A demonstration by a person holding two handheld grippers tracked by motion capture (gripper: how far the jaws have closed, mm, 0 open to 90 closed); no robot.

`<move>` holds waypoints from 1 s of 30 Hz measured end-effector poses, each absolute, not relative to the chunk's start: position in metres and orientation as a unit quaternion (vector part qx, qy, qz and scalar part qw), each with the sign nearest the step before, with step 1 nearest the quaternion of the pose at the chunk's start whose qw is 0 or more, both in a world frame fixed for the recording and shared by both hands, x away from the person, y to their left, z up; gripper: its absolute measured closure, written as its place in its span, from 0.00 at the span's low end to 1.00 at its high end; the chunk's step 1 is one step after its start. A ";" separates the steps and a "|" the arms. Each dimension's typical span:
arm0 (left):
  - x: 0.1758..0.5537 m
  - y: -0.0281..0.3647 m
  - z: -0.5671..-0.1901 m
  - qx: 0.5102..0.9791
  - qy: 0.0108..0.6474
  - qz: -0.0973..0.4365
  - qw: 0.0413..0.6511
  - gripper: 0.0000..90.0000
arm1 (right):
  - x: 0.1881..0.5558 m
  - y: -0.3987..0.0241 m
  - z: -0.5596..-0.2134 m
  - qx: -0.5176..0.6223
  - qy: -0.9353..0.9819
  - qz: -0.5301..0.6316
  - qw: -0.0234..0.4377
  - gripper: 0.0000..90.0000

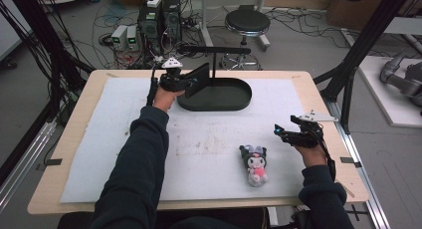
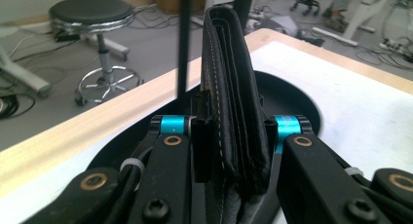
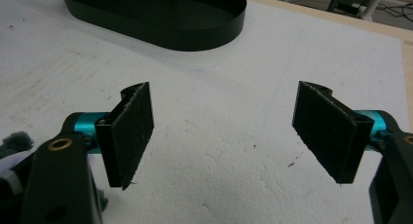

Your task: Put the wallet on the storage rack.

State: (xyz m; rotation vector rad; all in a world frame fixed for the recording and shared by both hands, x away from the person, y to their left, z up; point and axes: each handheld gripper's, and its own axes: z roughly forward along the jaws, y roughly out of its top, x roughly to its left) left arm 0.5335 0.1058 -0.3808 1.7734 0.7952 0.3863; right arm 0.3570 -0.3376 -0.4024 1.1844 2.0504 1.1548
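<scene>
The left tool is clamped on a black folded wallet, its pads pressing both faces near the lower end, so the wallet stands on edge between the jaws. It hangs just over the left end of the black oval tray at the far side of the table. The wallet looks light and fairly stiff across its fold, with stitched leather that should grip well; holding it across the flat faces, as here, seems the safest hold. The left forearm reaches far forward, wrist level, tool pointing towards the tray. Right of the tray and nearer the person, a plush toy lies on the table. The right tool hovers beside it, jaws wide apart and empty.
</scene>
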 end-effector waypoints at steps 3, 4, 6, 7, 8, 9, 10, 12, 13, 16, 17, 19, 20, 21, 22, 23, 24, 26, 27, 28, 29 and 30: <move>0.542 0.106 -0.387 0.740 0.348 0.158 0.554 0.84 | 0.356 -0.339 -0.402 0.438 0.750 0.428 0.249 0.26; 0.544 0.105 -0.390 0.737 0.354 0.155 0.555 0.84 | 0.357 -0.339 -0.402 0.438 0.750 0.428 0.250 0.26; 0.550 0.104 -0.399 0.725 0.375 0.136 0.561 0.84 | 0.357 -0.339 -0.402 0.438 0.750 0.428 0.249 0.26; 0.550 0.104 -0.399 0.725 0.375 0.136 0.561 0.84 | 0.357 -0.339 -0.402 0.438 0.751 0.427 0.248 0.26; 0.551 0.102 -0.402 0.725 0.379 0.131 0.560 0.84 | 0.357 -0.339 -0.402 0.438 0.751 0.427 0.248 0.26; 0.552 0.101 -0.404 0.728 0.380 0.126 0.556 0.84 | 0.357 -0.339 -0.403 0.436 0.751 0.428 0.248 0.26; 0.552 0.099 -0.407 0.731 0.381 0.122 0.554 0.84 | 0.357 -0.339 -0.403 0.436 0.751 0.428 0.248 0.26; 0.553 0.096 -0.411 0.730 0.383 0.117 0.554 0.84 | 0.357 -0.339 -0.402 0.436 0.751 0.429 0.249 0.26; 0.554 0.094 -0.413 0.724 0.388 0.116 0.559 0.84 | 0.357 -0.340 -0.402 0.438 0.751 0.428 0.249 0.26; 0.555 0.093 -0.415 0.717 0.394 0.113 0.564 0.84 | 0.357 -0.340 -0.402 0.438 0.751 0.428 0.248 0.26; 0.556 0.092 -0.416 0.718 0.395 0.112 0.562 0.83 | 0.357 -0.340 -0.403 0.438 0.750 0.428 0.248 0.26; 0.556 0.092 -0.419 0.724 0.397 0.112 0.552 0.82 | 0.357 -0.340 -0.403 0.439 0.750 0.428 0.248 0.26; 0.557 0.092 -0.419 0.722 0.402 0.113 0.551 0.78 | 0.357 -0.341 -0.403 0.439 0.751 0.427 0.248 0.26; 0.557 0.094 -0.419 0.716 0.413 0.114 0.551 0.65 | 0.358 -0.341 -0.403 0.439 0.750 0.428 0.248 0.26; 0.558 0.096 -0.418 0.710 0.424 0.115 0.551 0.62 | 0.358 -0.341 -0.403 0.440 0.750 0.427 0.248 0.26; 0.557 0.098 -0.416 0.707 0.431 0.116 0.549 0.60 | 0.358 -0.340 -0.404 0.440 0.752 0.426 0.245 0.26; 0.557 0.100 -0.414 0.707 0.433 0.122 0.546 0.60 | 0.358 -0.340 -0.404 0.440 0.752 0.426 0.245 0.26; 0.557 0.105 -0.411 0.711 0.436 0.133 0.535 0.58 | 0.358 -0.340 -0.404 0.441 0.753 0.424 0.244 0.26; 0.556 0.107 -0.409 0.713 0.437 0.138 0.531 0.59 | 0.357 -0.339 -0.404 0.440 0.752 0.424 0.247 0.26; 0.555 0.108 -0.408 0.712 0.439 0.145 0.528 0.59 | 0.357 -0.339 -0.404 0.440 0.752 0.424 0.247 0.26; 0.555 0.110 -0.408 0.712 0.441 0.149 0.526 0.63 | 0.357 -0.340 -0.403 0.441 0.752 0.424 0.247 0.26; 0.555 0.111 -0.408 0.715 0.443 0.158 0.517 0.68 | 0.357 -0.340 -0.403 0.441 0.752 0.424 0.246 0.26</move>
